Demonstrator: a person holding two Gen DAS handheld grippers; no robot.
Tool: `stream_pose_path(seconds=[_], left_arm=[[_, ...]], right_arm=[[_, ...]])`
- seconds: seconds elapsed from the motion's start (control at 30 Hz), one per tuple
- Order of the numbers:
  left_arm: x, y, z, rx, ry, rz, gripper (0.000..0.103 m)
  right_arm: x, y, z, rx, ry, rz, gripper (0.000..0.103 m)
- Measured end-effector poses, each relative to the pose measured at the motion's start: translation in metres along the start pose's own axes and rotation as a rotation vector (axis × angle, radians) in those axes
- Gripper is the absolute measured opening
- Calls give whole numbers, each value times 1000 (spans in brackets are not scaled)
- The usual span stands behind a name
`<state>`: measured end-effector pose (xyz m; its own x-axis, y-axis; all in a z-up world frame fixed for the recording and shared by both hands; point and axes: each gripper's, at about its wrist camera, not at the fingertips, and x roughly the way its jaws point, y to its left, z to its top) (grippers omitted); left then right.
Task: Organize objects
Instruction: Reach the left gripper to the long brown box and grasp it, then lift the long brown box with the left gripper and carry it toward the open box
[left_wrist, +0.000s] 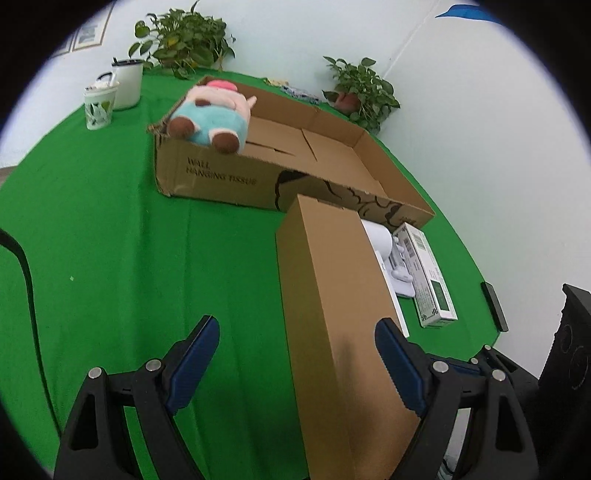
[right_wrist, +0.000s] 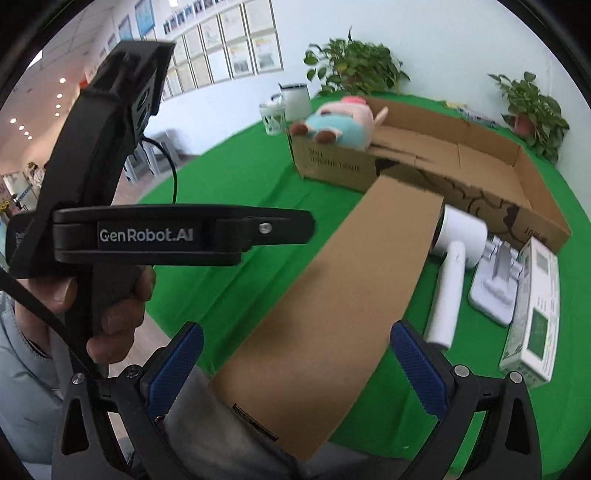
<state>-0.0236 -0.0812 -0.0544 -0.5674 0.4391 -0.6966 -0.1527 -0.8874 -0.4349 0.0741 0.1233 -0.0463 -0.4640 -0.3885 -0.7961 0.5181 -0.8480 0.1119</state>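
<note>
1. Green cloth (left_wrist: 110, 258) covers the table, and a long plain cardboard box (left_wrist: 340, 314) lies on it, its far end close to the open shallow carton (left_wrist: 221, 177) printed "WALL HANGING TISSUE".
2. A plush toy (left_wrist: 210, 114) in pink, light blue and brown rests on the carton's left corner rim, partly overhanging it.
3. The left gripper (left_wrist: 297, 360) has its jaws spread wide; the long box lies between the blue pads, close against the right pad (left_wrist: 399, 369), with a clear gap to the other pad.
4. The right gripper (right_wrist: 295, 365) is also spread wide, its pads either side of the near end of the long box, which juts past the table edge; contact cannot be made out.
5. Just right of the long box lie a white hair dryer (right_wrist: 454, 258), a white stand (right_wrist: 495, 291) and a white-and-green carton (right_wrist: 532, 314), side by side.
6. At the far left of the table stand a white mug (left_wrist: 127, 83) and a leaf-patterned cup (left_wrist: 99, 107); two potted plants (left_wrist: 360, 92) sit along the wall.
7. In the right wrist view, the person's hand (right_wrist: 110, 310) grips the black handle of the left tool.
</note>
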Motion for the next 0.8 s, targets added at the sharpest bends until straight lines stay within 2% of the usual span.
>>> stream_pose_path(seconds=[0.17,0.23,0.3,0.43,0.6,0.67,0.7,0.8], left_arm=[[26,-3,-7,-14,99,-100,84],[33,-9,-12,7,139,-132,82],[39,-14,-17,23,162,-139,83],[46,-16,-24,1,183,-208,80],[51,-27,-31,9,202,-238,80],[54,-31,-37,1,231,-276,79],[56,-34,-41,-3,244,-292,80],[56,-39,-46,-7,245,-308,79]], right_arm=[[7,7,-5,-10,-7,-73,102],[11,6,-5,2,-1,-135,102],[12,0,-5,13,12,-125,102],[12,-4,-14,39,7,-119,102],[11,-13,-25,56,18,-88,102],[12,-16,-29,62,30,-115,101],[13,-21,-32,67,38,-143,98],[10,-32,-35,98,32,-142,91]])
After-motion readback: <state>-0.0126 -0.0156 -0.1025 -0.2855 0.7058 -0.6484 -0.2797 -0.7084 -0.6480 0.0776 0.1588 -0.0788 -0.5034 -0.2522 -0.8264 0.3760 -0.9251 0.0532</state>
